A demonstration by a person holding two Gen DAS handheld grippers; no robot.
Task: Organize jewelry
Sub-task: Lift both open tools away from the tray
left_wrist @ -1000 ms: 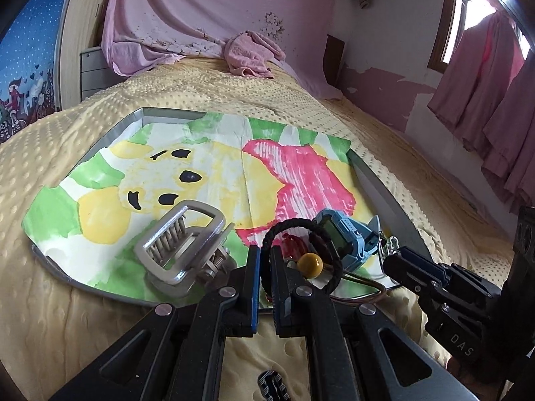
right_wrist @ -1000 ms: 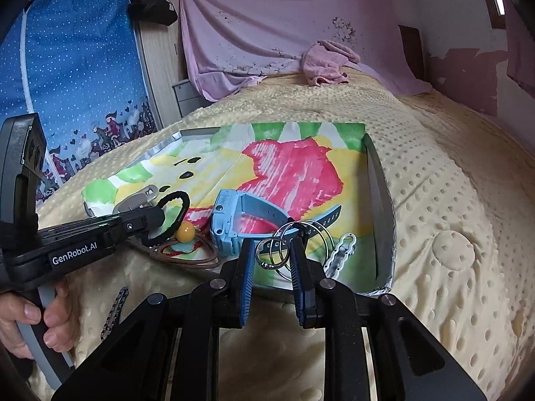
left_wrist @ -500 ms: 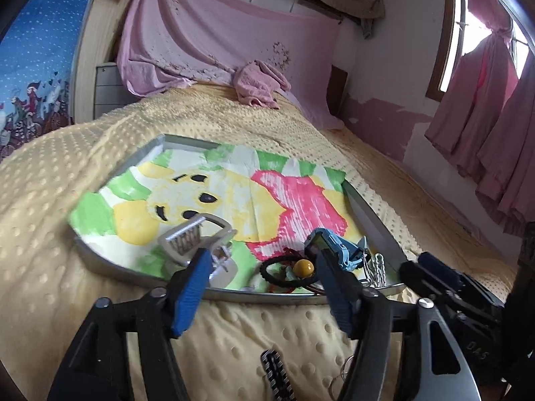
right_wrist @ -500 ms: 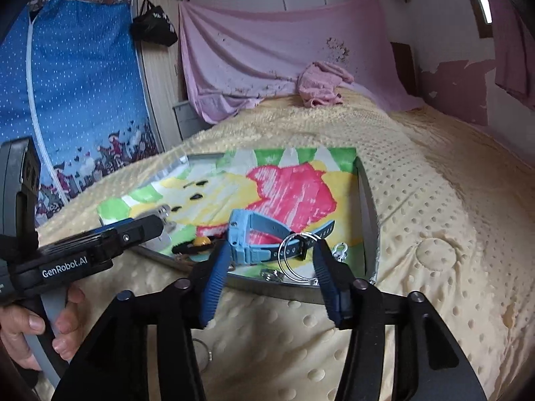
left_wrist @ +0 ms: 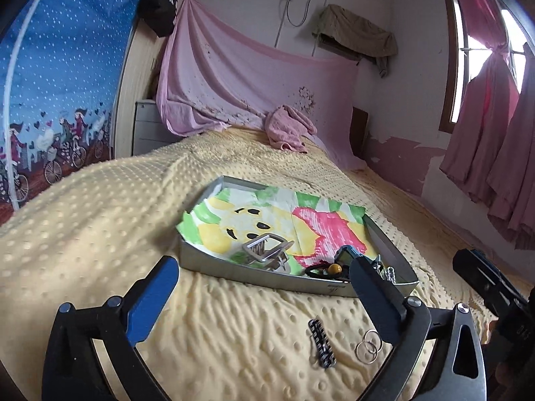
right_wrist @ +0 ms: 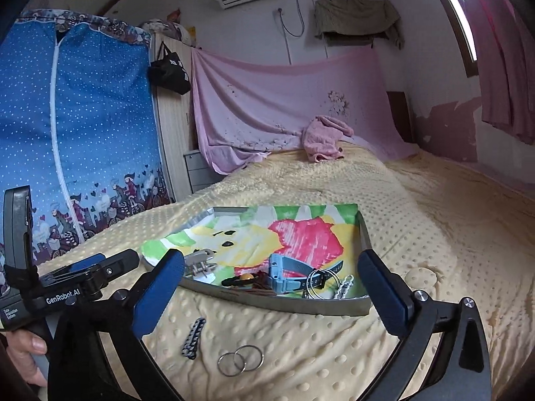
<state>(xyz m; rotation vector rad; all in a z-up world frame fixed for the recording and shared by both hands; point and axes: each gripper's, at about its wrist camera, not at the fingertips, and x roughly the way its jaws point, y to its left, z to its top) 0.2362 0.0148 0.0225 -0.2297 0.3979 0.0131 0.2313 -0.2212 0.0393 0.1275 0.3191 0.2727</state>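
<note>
Both tools empty, jaws wide apart: left tool [left_wrist: 260, 304], right tool [right_wrist: 271, 287], held above the bed's blanket. Metal tray [right_wrist: 284, 304] collects the sorted jewelry: blue watch [right_wrist: 284, 272], bangles [right_wrist: 319, 284]. Patterned hair clip [right_wrist: 193, 337] and linked rings [right_wrist: 240, 360] lie outside it, probably next.

My metal tray [right_wrist: 277, 303], lined with a bright cartoon sheet, lies flat on the bed and holds a silver clasp [right_wrist: 200, 264], a black hair tie with a yellow bead [right_wrist: 241, 278], a blue watch [right_wrist: 290, 272], thin silver bangles [right_wrist: 321, 284] and a short silver chain [right_wrist: 343, 286], all near its front wall. Outside the tray, just in front of that wall, a dark beaded strip [right_wrist: 193, 337] and two linked silver rings [right_wrist: 240, 360] lie flat, near each other but apart.
</note>
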